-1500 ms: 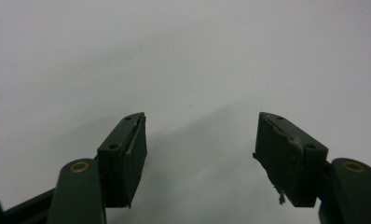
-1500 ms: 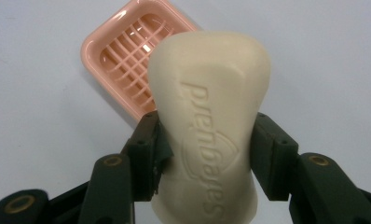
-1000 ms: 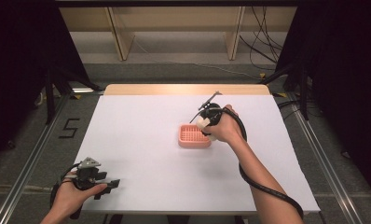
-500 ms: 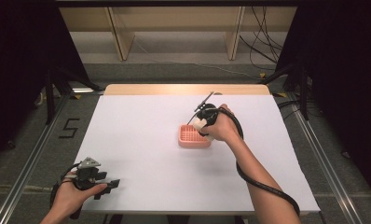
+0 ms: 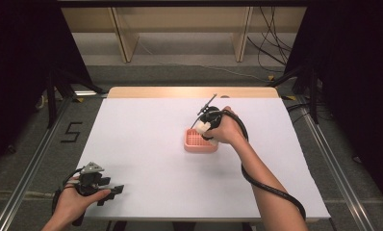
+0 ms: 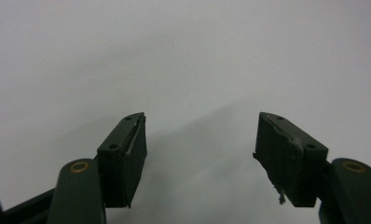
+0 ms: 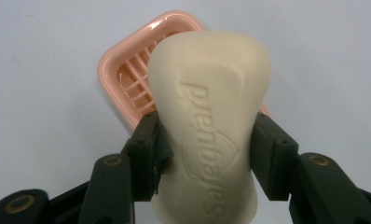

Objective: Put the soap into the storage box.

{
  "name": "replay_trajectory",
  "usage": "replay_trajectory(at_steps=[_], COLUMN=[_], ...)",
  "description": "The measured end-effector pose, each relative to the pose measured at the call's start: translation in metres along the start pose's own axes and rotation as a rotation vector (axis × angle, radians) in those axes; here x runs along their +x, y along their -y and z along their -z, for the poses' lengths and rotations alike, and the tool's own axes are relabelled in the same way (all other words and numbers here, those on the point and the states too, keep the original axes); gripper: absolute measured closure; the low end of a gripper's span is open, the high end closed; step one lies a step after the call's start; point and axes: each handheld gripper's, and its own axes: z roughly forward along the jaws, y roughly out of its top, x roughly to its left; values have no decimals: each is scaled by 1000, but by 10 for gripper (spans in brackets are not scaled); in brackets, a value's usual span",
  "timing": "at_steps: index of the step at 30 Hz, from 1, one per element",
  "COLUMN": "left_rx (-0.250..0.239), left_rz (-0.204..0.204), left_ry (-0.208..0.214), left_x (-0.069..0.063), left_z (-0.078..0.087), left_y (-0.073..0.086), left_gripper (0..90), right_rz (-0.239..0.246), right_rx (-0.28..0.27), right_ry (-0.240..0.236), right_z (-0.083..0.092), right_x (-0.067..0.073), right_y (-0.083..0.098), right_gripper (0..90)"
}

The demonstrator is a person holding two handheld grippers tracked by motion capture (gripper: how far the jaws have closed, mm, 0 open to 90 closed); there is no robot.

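Right gripper [image 7: 204, 140] over the pink dish [image 7: 127, 70], fingers [image 7: 146, 154] pinching the cream soap [image 7: 211, 93] by its sides, soap held above the dish near the desk's [image 5: 146, 144] middle. Left gripper [image 6: 200, 154] at the near left edge, fingers spread, nothing between.

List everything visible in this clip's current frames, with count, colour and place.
soap bar: 1, cream, clamped in the right tool above the dish
soap dish: 1, pink, slatted, middle of the table
table: 1, white top, wooden far edge
shelf unit: 1, light wood, behind the table
cables: several, black, floor at far right
left tool: 1, black, open, near-left table corner
right tool: 1, black, over the dish
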Motion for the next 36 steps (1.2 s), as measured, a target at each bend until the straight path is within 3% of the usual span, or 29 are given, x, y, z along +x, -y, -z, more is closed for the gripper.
replay_trajectory(at_steps=[36], left_rx=[-1], left_rz=[12], left_ry=[8], left_x=[0], left_z=[0], left_y=[1], left_gripper=[334], right_rz=[99], right_rx=[1], right_ry=[-26], right_z=[-16], right_x=[-2], right_y=[-14], right_gripper=[504])
